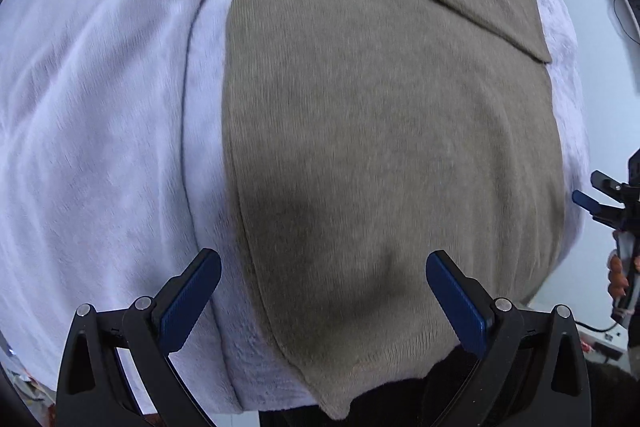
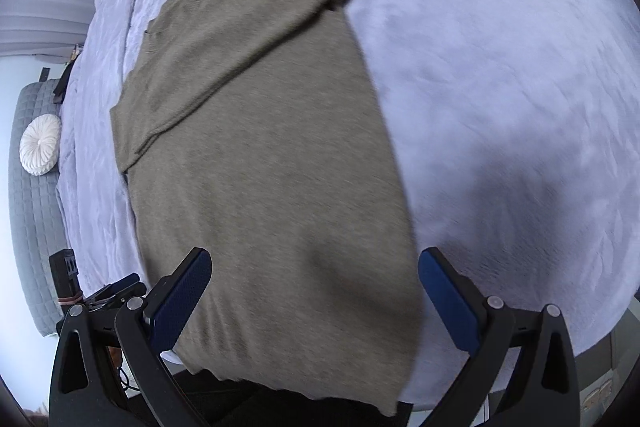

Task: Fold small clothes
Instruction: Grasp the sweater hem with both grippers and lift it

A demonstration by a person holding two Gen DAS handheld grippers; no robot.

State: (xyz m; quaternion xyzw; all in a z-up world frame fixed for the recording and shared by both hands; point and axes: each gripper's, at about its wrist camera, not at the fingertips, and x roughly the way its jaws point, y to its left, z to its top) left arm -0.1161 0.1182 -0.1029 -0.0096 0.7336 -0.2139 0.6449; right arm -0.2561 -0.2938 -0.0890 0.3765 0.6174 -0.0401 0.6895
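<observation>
Sweater (image 1: 380,147) lies flat on blanket (image 1: 100,107), filling frame centre, sleeves folded across at top. Left gripper (image 1: 323,303) and right gripper (image 2: 314,301) both spread, empty. Risk: hem overhangs the edge; uneven pinches would skew the fold.

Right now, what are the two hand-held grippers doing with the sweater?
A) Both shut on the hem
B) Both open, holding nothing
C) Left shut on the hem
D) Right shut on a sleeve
B: the left hand-held gripper and the right hand-held gripper both show fingers spread wide above the olive sweater, with no fabric pinched.
</observation>
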